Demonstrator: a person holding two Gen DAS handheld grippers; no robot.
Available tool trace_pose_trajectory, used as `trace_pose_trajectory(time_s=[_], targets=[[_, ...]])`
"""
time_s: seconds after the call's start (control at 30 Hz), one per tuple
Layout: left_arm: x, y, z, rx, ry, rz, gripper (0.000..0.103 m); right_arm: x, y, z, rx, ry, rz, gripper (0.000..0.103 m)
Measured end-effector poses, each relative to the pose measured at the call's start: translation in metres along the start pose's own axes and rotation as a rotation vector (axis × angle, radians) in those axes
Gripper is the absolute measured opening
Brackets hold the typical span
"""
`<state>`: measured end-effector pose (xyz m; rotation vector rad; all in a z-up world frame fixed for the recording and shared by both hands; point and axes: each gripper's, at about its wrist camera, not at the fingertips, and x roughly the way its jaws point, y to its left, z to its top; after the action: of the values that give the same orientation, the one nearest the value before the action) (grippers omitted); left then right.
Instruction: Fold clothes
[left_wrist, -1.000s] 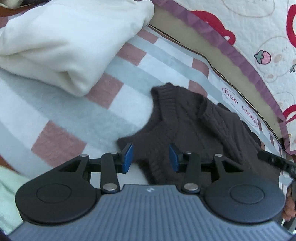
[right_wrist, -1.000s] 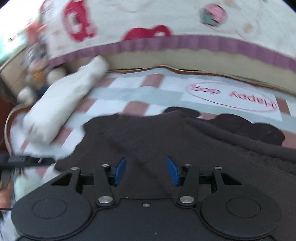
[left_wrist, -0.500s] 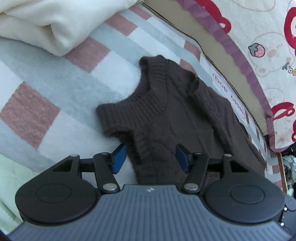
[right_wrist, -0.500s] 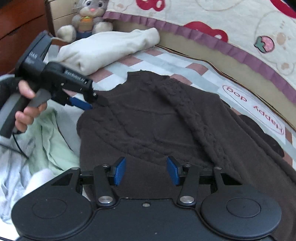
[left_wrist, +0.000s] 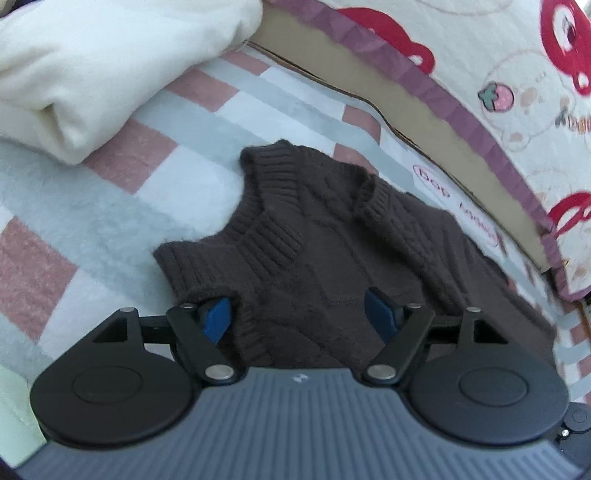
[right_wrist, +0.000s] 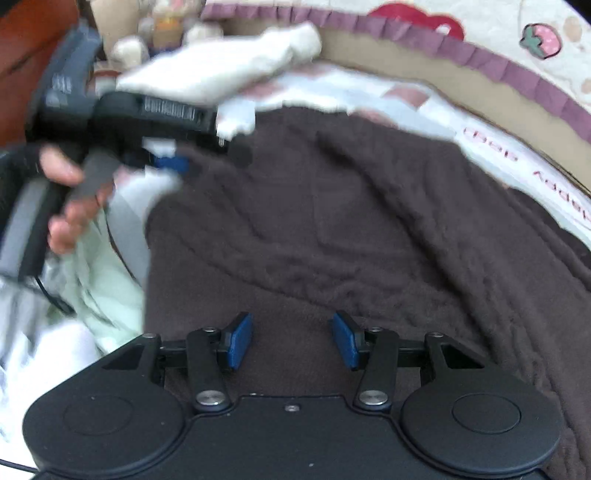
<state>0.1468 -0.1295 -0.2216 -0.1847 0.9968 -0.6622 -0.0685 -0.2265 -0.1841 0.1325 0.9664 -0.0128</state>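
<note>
While both spread, left tool (left_wrist: 297, 319) and right tool (right_wrist: 291, 341) over brown sweater (left_wrist: 332, 258).

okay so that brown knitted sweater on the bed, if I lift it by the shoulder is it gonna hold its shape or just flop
The brown sweater will probably flop: it lies creased and slack on the checked blanket, so lifted by one shoulder the rest should hang and trail. The chunky ribbed knit suggests it is fairly heavy and may stretch. The fuzzy yarn looks grippy, so the open left gripper should hold it without slipping.
</note>
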Motion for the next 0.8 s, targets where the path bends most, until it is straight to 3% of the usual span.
trace_pose_trajectory(time_s=[0.03,0.07,0.1,0.23,0.4,0.53,0.6,0.67,0.73,0.8], targets=[[0.002,-0.004,0.0,0.024,0.005,0.015,0.051,0.001,-0.001,-0.002,0.003,-0.004,0.003,0.056],[0.005,-0.009,-0.002,0.048,0.015,0.05,0.025,0.002,-0.001,-0.004,0.006,-0.008,0.007,0.057],[0.007,-0.015,-0.004,0.088,0.009,0.104,0.02,0.003,-0.002,-0.007,0.008,-0.012,0.01,0.057],[0.005,-0.049,-0.021,0.313,-0.055,0.241,0.014,0.003,-0.01,-0.013,0.049,-0.028,0.035,0.057],[-0.014,-0.079,-0.023,0.438,-0.15,0.248,0.01,-0.017,-0.052,-0.014,0.281,-0.096,0.079,0.058],[-0.028,-0.132,-0.034,0.535,-0.127,0.077,0.01,-0.039,-0.119,-0.022,0.63,-0.171,0.089,0.058],[-0.035,-0.16,-0.04,0.582,-0.107,-0.02,0.01,-0.058,-0.151,-0.037,0.804,-0.311,0.174,0.058],[-0.041,-0.188,-0.046,0.629,-0.087,-0.117,0.01,-0.078,-0.17,-0.059,0.915,-0.483,0.201,0.058],[-0.048,-0.217,-0.053,0.675,-0.067,-0.215,0.01,-0.083,-0.182,-0.079,0.997,-0.515,0.194,0.059],[-0.032,-0.236,-0.067,0.715,0.016,-0.236,0.011,-0.087,-0.187,-0.096,1.046,-0.521,0.189,0.059]])
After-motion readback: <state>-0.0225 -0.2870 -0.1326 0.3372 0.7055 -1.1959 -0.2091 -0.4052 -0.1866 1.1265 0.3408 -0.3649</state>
